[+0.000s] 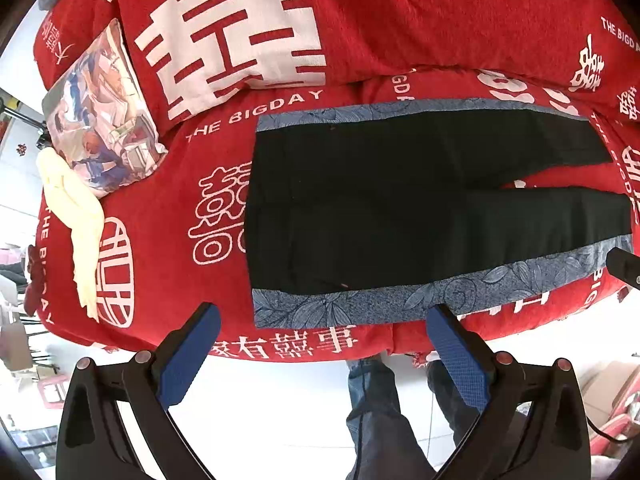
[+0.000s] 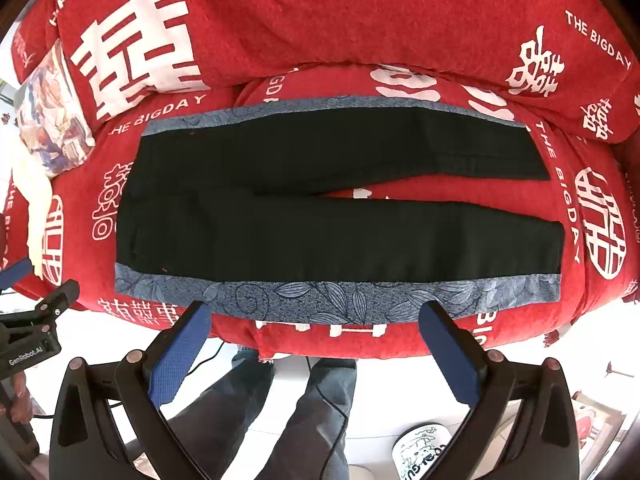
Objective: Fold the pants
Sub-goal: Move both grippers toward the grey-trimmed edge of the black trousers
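The pants (image 2: pixel 320 224), black with blue floral side bands, lie flat and unfolded on the red bed cover (image 2: pixel 360 40) just beyond our jaws, legs running off to the right. Our left gripper (image 1: pixel 322 340) and right gripper (image 2: pixel 314 334) both hover off the near bed edge, jaws spread wide and empty. Farther left lie a printed cushion (image 1: pixel 100 112) and a pale cloth (image 1: pixel 80 232).

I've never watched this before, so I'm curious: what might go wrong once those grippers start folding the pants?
1. The pants lie on a soft red bedcover; a gripper could pinch that cloth too.
2. The near patterned side stripe runs close to the bed's edge, so the pants might slide off.
3. The legs splay apart, so a fold may come out uneven.
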A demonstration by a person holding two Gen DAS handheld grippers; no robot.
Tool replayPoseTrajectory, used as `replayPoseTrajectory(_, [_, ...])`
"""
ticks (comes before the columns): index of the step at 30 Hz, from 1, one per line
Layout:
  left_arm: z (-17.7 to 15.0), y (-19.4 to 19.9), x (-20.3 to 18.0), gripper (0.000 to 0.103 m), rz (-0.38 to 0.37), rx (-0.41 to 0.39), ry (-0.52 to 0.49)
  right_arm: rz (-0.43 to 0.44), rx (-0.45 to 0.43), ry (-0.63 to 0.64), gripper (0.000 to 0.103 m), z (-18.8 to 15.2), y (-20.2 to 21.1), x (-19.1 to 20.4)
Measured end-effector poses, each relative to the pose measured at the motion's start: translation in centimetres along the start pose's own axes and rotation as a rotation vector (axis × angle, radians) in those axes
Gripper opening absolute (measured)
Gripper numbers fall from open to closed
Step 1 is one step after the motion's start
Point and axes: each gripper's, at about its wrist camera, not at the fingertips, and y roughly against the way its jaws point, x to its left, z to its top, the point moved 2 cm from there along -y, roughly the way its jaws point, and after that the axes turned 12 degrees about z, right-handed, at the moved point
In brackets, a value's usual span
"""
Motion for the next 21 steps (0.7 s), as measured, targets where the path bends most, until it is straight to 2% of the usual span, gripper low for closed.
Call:
replayPoseTrajectory(7, [-0.6, -0.7, -0.2, 0.103, 0.011, 0.014, -0.001, 0.008, 0.012, 0.002, 0.103, 0.0, -0.5, 0.1])
replayPoseTrajectory(11, [-0.9, -1.7, -0.5, 0.103, -0.008, 0.035, 0.004, 0.003, 0.019, 0.007, 0.103, -0.1, -0.9, 0.1])
replayPoseTrajectory(17, [-1.7, -5.3, -2.0, 0.103, -0.028, 0.106, 0.017, -0.021, 0.050, 0.018, 0.103, -0.3, -3.3, 0.0])
replayPoseTrajectory(21, [-2.5, -8.1, -2.9, 0.103, -0.041, 0.118, 0.037, -0.020, 0.083, 0.020, 0.103, -0.7, -6.0, 0.0])
